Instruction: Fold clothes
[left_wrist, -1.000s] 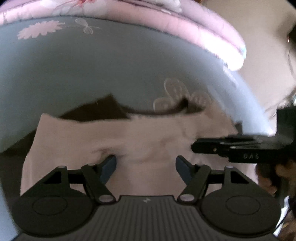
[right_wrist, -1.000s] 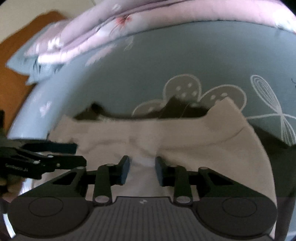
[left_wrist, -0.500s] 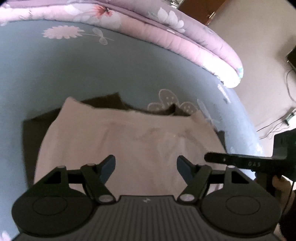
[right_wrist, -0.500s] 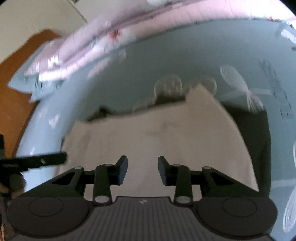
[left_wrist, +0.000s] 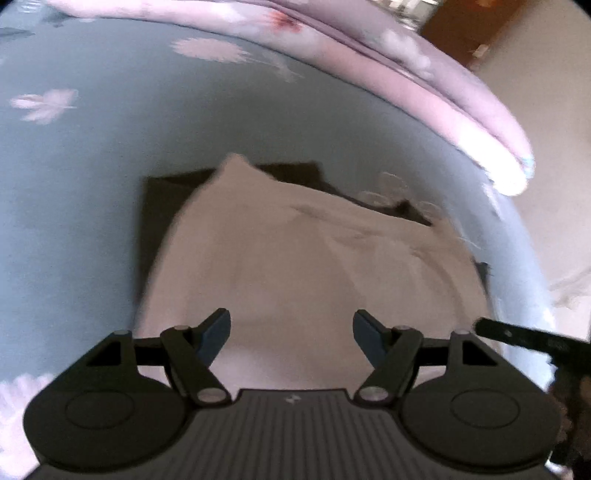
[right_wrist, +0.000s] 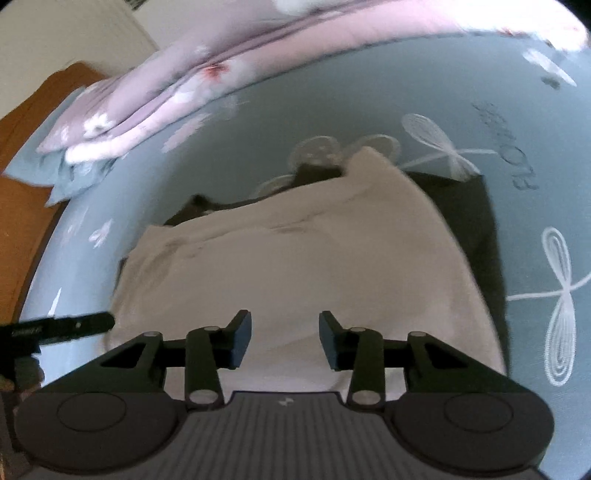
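While both tools hang above the bed with nothing between their pads, the pale pink, soft cloth garment (left_wrist: 306, 266) lies spread flat on the blue-grey bedsheet printed with white flowers and dragonflies (left_wrist: 92, 177). Under it sits a dark, flat piece of fabric (right_wrist: 469, 221), whose edges show past the pink cloth at the far side and along one flank; whether that is a second garment or part of the same one cannot be told. A pink floral quilt (right_wrist: 177, 85) is heaped along the far edge of the bed, well apart from the work.

With its jaws spread wide, the left gripper (left_wrist: 291, 334) is over the near part of the pink cloth. Its neighbour, the right gripper (right_wrist: 284, 338), has its jaws parted less widely, also over the near part, and holds nothing.

By my reading, one fold is laid and released, and the step in hand is a pause between folds. Next, each tool needs to drop to a near corner or side edge, pinch only the layers meant to travel, and carry them across evenly so the pink cloth does not drag or wrinkle.
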